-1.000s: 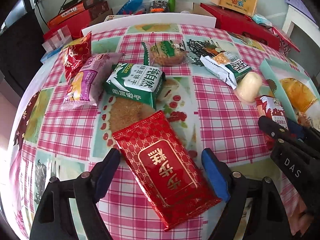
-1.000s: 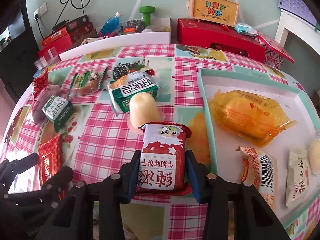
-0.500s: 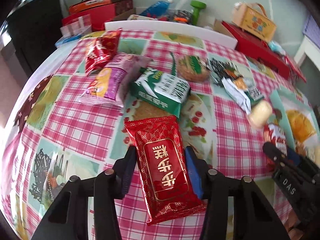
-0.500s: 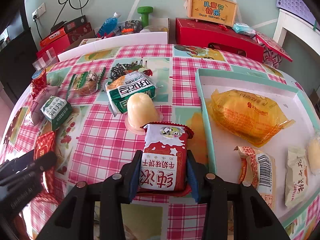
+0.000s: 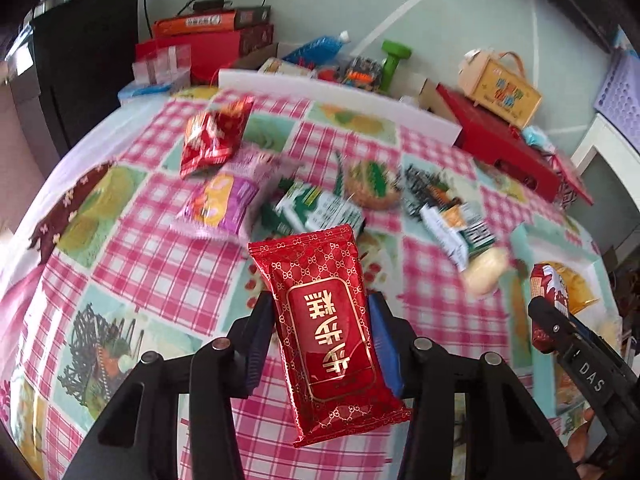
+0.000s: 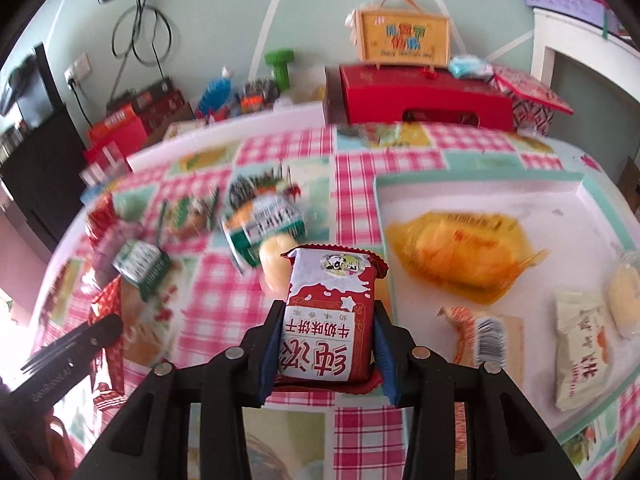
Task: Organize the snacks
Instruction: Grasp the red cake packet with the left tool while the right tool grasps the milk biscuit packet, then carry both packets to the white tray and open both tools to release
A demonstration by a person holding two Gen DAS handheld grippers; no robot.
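Snacks crowd tablecloth; we clamp red packet in left gripper, biscuit pack in right gripper, beside tray.

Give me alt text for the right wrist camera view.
The right hand-held gripper clamps a red and white biscuit packet above a pink checked tablecloth. To the right, a tray holds an orange-wrapped snack and other packets; loose snacks lie to the left.
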